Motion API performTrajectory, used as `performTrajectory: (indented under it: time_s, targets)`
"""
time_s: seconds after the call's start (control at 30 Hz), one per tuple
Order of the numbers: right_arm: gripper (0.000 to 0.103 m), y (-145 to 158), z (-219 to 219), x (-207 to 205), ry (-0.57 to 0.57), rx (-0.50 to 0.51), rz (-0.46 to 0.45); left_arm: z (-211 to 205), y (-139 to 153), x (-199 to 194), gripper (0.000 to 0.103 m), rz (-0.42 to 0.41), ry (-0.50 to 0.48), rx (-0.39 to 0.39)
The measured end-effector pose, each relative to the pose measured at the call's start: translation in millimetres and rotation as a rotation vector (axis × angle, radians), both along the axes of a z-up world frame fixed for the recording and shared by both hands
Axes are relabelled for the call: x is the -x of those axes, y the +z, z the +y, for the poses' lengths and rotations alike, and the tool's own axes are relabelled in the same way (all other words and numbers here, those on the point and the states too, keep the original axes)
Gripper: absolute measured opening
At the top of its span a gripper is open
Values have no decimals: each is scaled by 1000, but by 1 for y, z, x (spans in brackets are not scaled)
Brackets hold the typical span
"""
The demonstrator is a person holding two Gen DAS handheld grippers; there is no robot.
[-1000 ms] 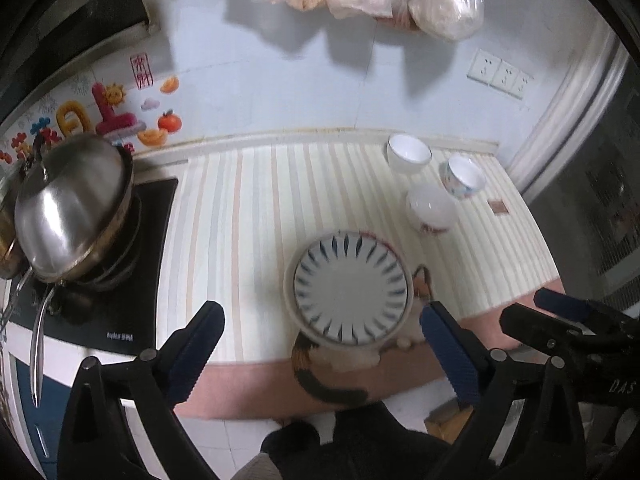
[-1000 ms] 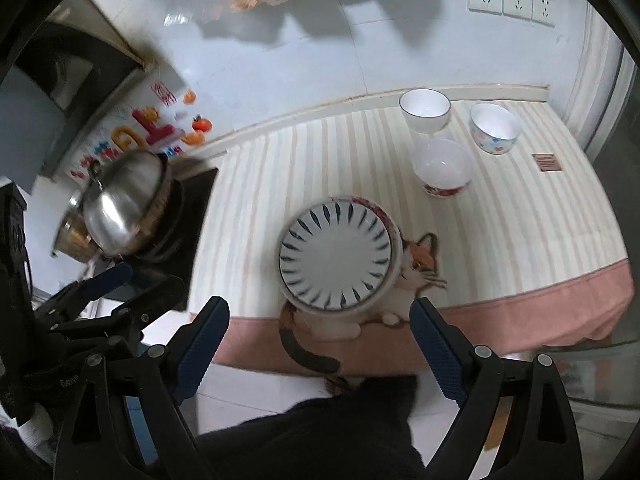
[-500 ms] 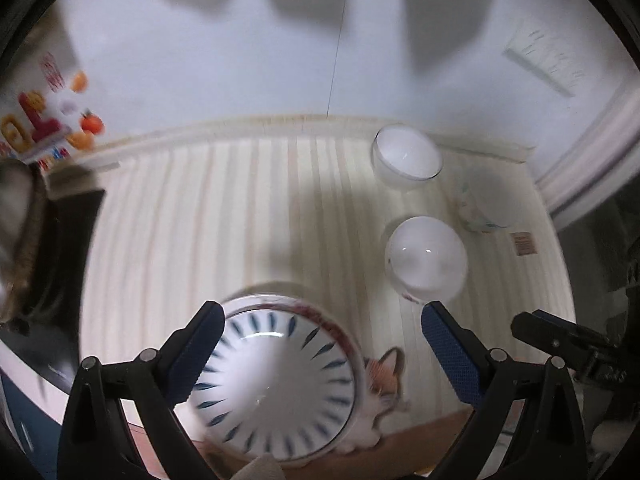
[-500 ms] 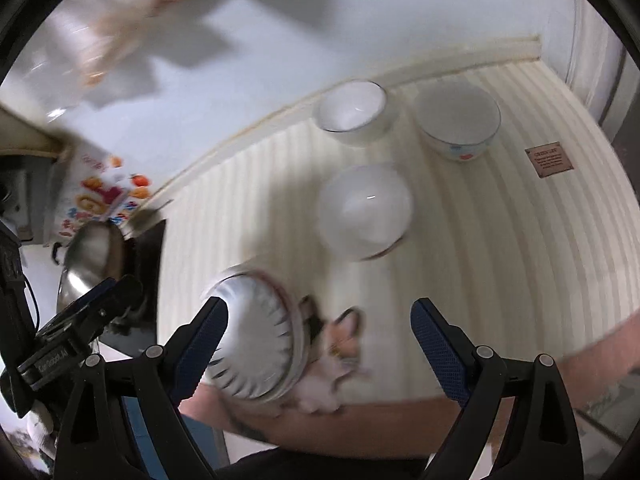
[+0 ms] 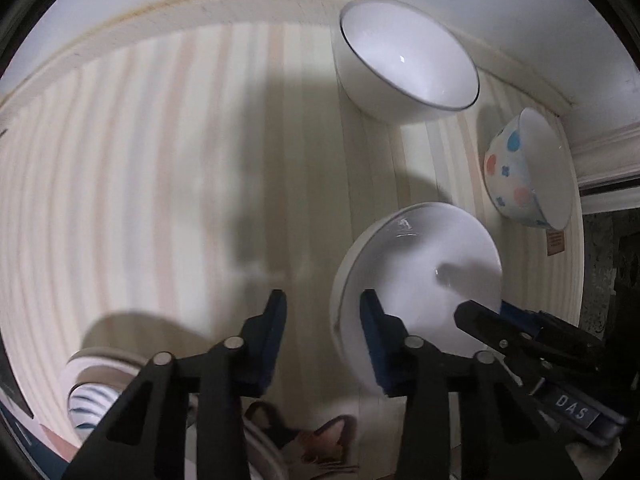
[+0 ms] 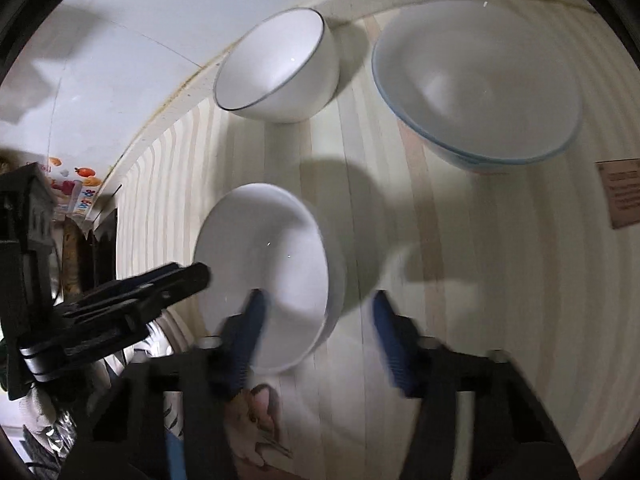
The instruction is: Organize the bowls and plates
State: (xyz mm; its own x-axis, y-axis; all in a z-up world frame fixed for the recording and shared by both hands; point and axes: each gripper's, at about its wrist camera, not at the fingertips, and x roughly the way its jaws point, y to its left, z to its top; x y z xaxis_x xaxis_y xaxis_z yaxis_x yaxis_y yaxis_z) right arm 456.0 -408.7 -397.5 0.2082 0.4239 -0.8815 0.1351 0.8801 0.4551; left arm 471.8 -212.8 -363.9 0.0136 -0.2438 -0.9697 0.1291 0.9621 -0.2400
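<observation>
A plain white bowl (image 5: 420, 272) sits on the striped counter mat, also in the right wrist view (image 6: 264, 280). My left gripper (image 5: 322, 320) is open, narrowed, straddling its left rim. My right gripper (image 6: 318, 320) is open, straddling its right rim; it shows in the left wrist view (image 5: 520, 332). A white bowl with a dark rim (image 5: 404, 60) (image 6: 276, 68) stands near the wall. A dotted bowl (image 5: 524, 168) (image 6: 476, 84) stands to the right. A blue-striped plate (image 5: 92, 396) lies at the lower left.
The striped mat (image 5: 160, 160) has a cat picture (image 5: 312, 440) near its front edge. A wall ledge (image 5: 200, 4) runs behind the bowls. A brown label (image 6: 624, 196) lies on the mat at the right. Stickers (image 6: 76, 184) show on the wall at the left.
Both grippers have moved forward and down to the plain white bowl and partly closed around its opposite rims. The striped plate has slid out to the lower left of view.
</observation>
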Motion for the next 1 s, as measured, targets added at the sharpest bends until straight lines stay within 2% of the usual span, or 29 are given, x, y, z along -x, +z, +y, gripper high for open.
performTrajectory:
  time_s: [0.07,0.17,0.23,0.37,0.5,0.73,1.0]
  targets:
    - [29,-8,6,-5,8,-8,10,-6,-5,0,28,3,-19,0]
    - [23,-13,10,-9,16,9,6,-12,-7,2,28,10,-30,15]
    - [19,-15,10,-11,19,-5,11,-17,-5,5,28,-3,-38,-5]
    - [19,-11,12,-7,36,8,8,-22,2,13,28,-7,-34,2]
    - [19,-7,12,-5,39,-7,19,-24,21,30,28,-27,-38,17]
    - [19,16,9,22,45,-5,-12,-20,45,60,28,-52,-65,31]
    - [19,30,-2,67,45,1,-7,-23,46,91,28,-49,-109,37]
